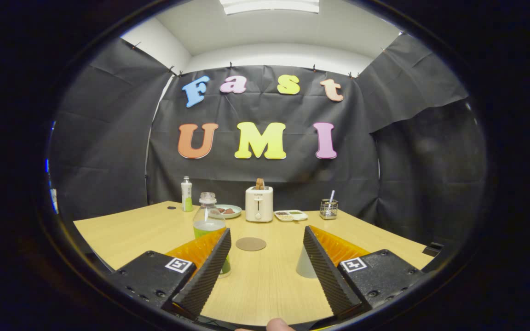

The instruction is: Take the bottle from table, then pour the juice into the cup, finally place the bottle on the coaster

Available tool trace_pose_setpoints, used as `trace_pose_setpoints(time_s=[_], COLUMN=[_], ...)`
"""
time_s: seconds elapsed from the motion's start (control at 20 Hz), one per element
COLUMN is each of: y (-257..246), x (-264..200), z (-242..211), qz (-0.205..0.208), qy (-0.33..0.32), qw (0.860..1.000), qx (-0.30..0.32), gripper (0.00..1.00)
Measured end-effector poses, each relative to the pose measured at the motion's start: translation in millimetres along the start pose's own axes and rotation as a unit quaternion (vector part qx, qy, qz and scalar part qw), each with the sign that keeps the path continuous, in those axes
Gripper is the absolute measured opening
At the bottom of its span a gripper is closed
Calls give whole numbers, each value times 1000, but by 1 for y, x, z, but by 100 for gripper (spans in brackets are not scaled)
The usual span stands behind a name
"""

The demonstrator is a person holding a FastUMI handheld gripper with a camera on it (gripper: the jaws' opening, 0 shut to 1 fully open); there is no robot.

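My hand-held gripper (265, 257) hangs low over the wooden surface (122, 234) with its fingers spread wide and nothing between them but bare wood. It holds nothing.

The bottle (209, 225) is what I need first, and it stands off to my left: its lower body is partly hidden behind my left finger (210, 266), so it sits just ahead of that finger and slightly outside the gap, not centred in it. It stands upright, long axis vertical, with a clear neck and cap on top and green juice filling its lower part. My judgement is that I must shift left and ease forward so the body comes between both fingers before I close; closing from here would only nudge it with the left finger.

The cup (305, 266), a pale cone-like shape, stands just beside the inner face of my right finger (327, 271), partly covered by it. The coaster (250, 243), a flat brown disc, lies beyond the fingers, roughly on the centre line between them and between bottle and cup. So bottle left, cup right, coaster ahead in the middle. The sideways move needs care not to sweep the cup.
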State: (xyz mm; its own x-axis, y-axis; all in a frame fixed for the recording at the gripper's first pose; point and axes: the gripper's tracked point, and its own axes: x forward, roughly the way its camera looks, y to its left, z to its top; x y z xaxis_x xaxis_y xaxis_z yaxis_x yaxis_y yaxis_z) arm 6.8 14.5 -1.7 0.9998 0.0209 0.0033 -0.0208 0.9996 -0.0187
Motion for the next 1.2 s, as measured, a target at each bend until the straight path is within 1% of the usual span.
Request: trace_pose_setpoints(time_s=[0.8, 0.95, 1.2], y=[21, 34, 73], x=[17, 23, 38], z=[-15, -22, -40], qz=[20, 36, 71], qy=[24, 35, 59], qw=[1000, 999, 996], qx=[-5, 2, 7], gripper=[100, 100, 100])
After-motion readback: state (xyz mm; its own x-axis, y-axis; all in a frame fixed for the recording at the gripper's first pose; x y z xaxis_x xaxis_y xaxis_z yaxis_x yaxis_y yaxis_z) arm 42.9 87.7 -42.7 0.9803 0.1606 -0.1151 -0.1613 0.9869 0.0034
